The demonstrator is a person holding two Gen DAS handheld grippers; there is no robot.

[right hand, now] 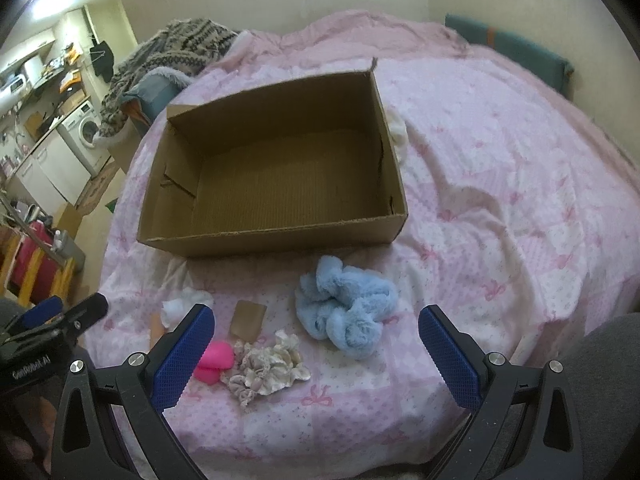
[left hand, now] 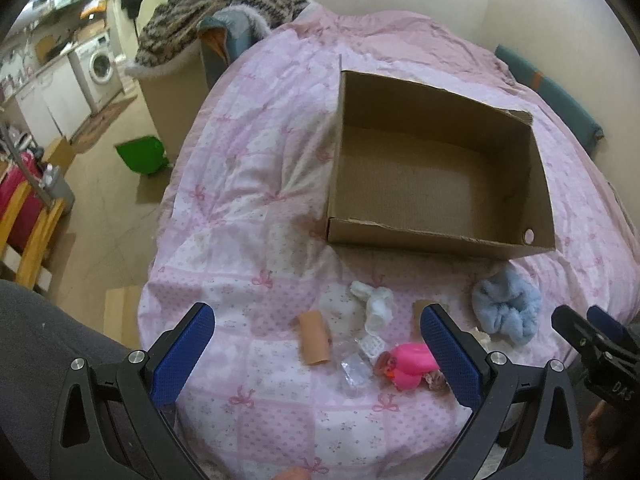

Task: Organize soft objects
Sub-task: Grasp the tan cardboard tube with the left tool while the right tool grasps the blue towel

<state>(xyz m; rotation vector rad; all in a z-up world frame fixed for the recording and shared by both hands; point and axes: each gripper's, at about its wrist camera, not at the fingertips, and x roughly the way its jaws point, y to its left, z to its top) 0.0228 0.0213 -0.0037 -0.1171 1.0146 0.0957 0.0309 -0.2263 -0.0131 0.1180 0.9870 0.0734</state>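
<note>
An open, empty cardboard box (left hand: 436, 236) (right hand: 272, 236) sits on a pink patterned bedspread (left hand: 256, 216) (right hand: 500, 200). In front of it lie a fluffy light-blue cloth (left hand: 506, 308) (right hand: 346, 308), a white fluffy item (left hand: 378, 304) (right hand: 182, 306), a bright pink soft toy (left hand: 408, 364) (right hand: 218, 358), a beige frilly scrunchie (right hand: 264, 372), a tan tube (left hand: 314, 338), a brown card piece (right hand: 248, 320) and clear plastic wrap (left hand: 356, 370). My left gripper (left hand: 318, 356) is open above the small items. My right gripper (right hand: 316, 356) is open above the scrunchie and blue cloth. Both are empty.
A striped fuzzy blanket (left hand: 224, 12) (right hand: 168, 56) is heaped at the bed's far left. A teal cushion (left hand: 560, 96) (right hand: 516, 52) lies at the far right. A white soft item (right hand: 398, 128) peeks behind the box. Left of the bed are floor, a green bag (left hand: 142, 156) and a washing machine (left hand: 100, 66).
</note>
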